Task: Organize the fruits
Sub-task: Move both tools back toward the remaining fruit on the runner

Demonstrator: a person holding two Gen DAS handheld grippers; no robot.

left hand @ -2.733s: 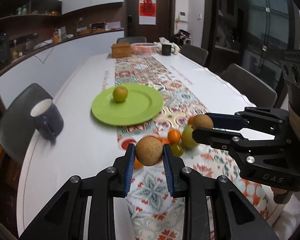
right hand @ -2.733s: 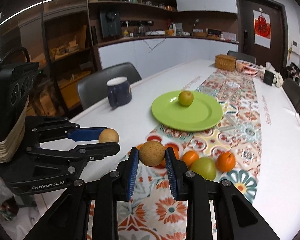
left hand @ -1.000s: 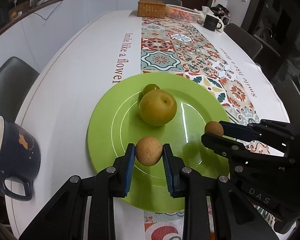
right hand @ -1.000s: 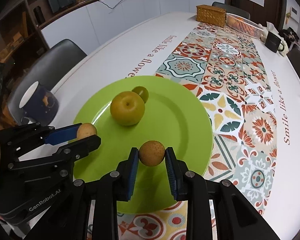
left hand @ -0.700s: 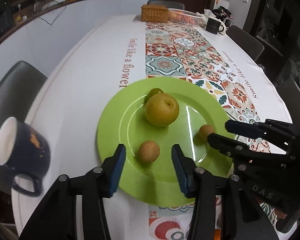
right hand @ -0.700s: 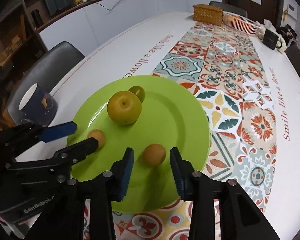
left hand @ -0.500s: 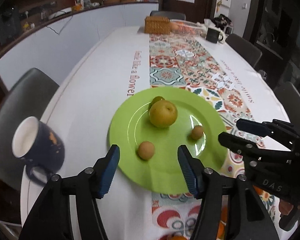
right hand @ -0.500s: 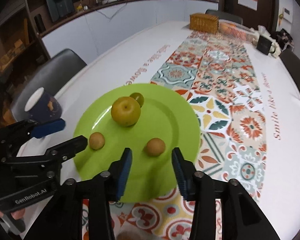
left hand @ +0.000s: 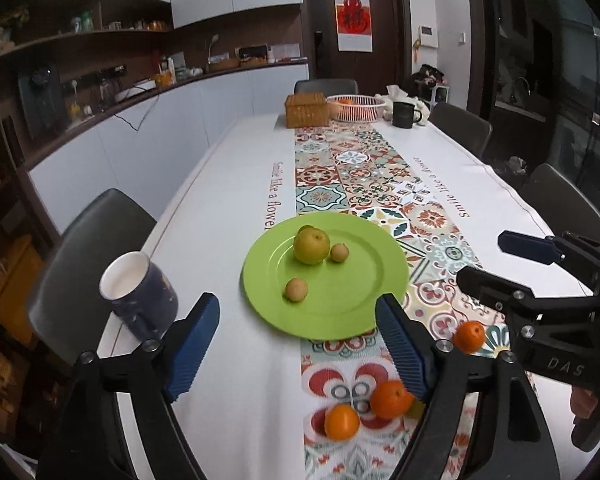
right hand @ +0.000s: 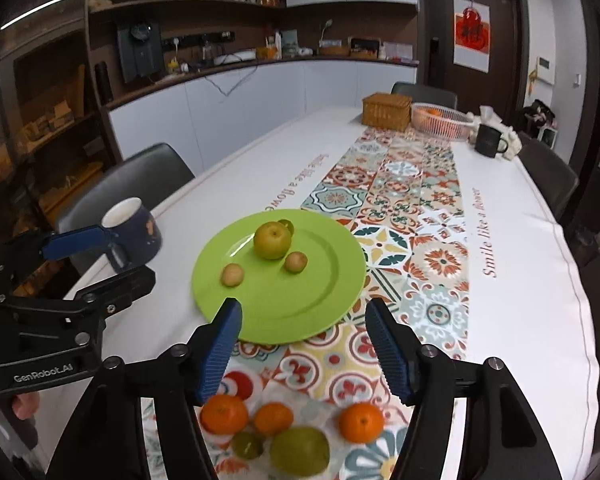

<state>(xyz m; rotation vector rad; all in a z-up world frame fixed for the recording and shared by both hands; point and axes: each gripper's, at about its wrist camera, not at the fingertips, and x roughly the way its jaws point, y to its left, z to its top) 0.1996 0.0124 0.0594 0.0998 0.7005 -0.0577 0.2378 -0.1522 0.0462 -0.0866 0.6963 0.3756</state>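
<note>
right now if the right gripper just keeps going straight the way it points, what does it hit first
Probably the near rim of the green plate, which lies straight ahead of the open right gripper. Depth and height are unclear, so it might pass above.

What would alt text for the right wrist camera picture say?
An open right gripper hangs over a table, facing a green plate with four fruits. Three oranges and two green fruits lie nearer on the runner; the open left gripper is beside a mug.

Lime-green plate [left hand: 364, 300], orange tangerines [right hand: 224, 414], tile-patterned runner [left hand: 352, 168], navy mug [left hand: 140, 300], blue-padded black gripper [right hand: 304, 344].
</note>
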